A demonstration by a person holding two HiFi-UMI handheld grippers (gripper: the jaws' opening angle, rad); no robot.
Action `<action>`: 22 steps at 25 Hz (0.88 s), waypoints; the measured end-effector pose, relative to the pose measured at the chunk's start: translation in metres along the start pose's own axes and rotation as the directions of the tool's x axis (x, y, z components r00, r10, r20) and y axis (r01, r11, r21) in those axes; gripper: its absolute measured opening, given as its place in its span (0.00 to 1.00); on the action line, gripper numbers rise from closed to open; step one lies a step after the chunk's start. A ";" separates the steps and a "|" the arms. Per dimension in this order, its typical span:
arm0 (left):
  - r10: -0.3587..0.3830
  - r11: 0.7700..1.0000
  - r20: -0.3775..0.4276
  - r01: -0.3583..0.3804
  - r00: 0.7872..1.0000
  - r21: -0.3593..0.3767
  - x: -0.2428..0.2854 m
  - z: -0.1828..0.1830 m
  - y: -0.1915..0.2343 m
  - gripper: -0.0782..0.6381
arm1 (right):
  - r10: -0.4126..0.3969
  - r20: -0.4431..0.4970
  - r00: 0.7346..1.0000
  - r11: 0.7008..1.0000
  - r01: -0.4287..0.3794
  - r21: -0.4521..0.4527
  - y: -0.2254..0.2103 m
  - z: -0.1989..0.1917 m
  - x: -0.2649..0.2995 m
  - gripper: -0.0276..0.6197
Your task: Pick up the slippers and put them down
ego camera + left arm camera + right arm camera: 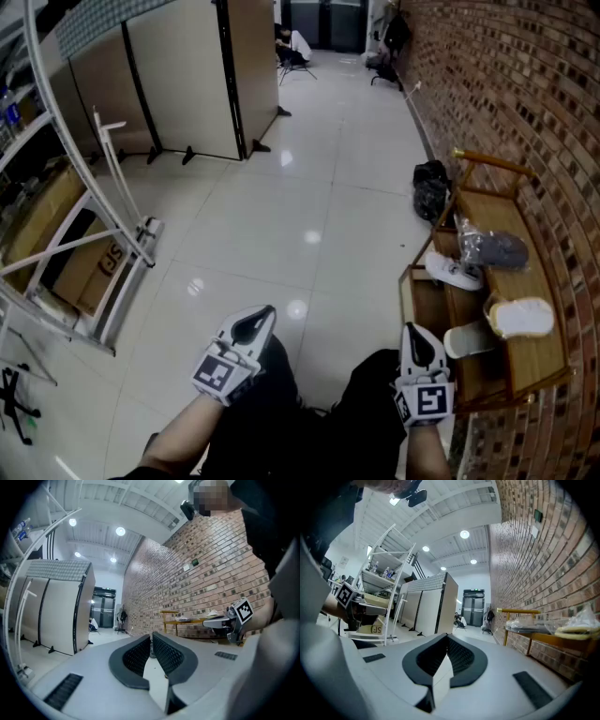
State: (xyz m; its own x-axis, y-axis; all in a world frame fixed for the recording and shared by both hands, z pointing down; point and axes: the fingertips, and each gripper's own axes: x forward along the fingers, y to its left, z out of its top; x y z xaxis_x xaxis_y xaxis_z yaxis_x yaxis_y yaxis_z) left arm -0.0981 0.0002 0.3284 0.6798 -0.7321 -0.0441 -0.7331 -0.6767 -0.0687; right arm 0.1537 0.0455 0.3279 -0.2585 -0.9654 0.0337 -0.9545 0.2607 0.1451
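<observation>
- White glossy floor fills the head view, with a brick wall down the right side and folding panels at the upper left.
- Against the wall stands a wooden rack. On its top shelf lies a pale slipper in clear wrap, near the front end. A grey bundle in plastic lies farther along, with a white shoe beside it on a lower level.
- The left gripper is held level over the person's lap, well apart from the rack. The right gripper is just beside the rack's near end and touches nothing.
- In the left gripper view, the jaws are drawn almost together, with only a sliver of gap at the tips and nothing between them. They point down the corridor, and the rack is off to the right.
- In the right gripper view, the jaws meet at the tips and are empty. The rack runs along the wall at right, and the pale slipper lies on its top, clear of the jaws.
</observation>
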 end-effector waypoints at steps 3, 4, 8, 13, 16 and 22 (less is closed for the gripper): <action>0.010 1.000 0.007 -0.010 1.000 -0.004 0.005 0.014 0.003 0.13 | -0.011 0.019 1.000 1.000 0.011 -0.006 -0.007 0.018 -0.001 0.06; 0.018 1.000 0.008 -0.018 1.000 -0.007 0.006 0.020 0.006 0.13 | -0.012 0.027 1.000 1.000 0.013 -0.008 -0.009 0.026 0.000 0.06; 0.034 0.999 0.037 -0.033 0.999 -0.025 0.014 0.045 0.009 0.13 | -0.017 0.059 0.998 1.000 0.018 -0.015 -0.019 0.061 0.005 0.06; 0.014 0.999 0.100 -0.010 0.995 -0.040 0.027 0.082 0.017 0.13 | 0.009 0.101 0.995 0.999 -0.005 -0.040 -0.027 0.108 0.026 0.06; 0.016 1.000 0.141 -0.012 0.990 -0.027 0.039 0.109 0.028 0.13 | 0.009 0.134 0.991 0.999 -0.004 -0.038 -0.030 0.133 0.036 0.06; 0.004 1.000 0.212 -0.010 0.977 0.026 0.054 0.152 0.041 0.13 | 0.029 0.160 0.987 0.997 -0.018 -0.072 -0.027 0.158 0.054 0.06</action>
State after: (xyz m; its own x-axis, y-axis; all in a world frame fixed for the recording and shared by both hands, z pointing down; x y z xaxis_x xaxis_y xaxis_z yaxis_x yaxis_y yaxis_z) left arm -0.0880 -0.0548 0.1722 0.6655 -0.7015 -0.2551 -0.7392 -0.6669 -0.0945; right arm 0.1420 -0.0128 0.1693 -0.3068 -0.9441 -0.1204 -0.9364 0.2768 0.2156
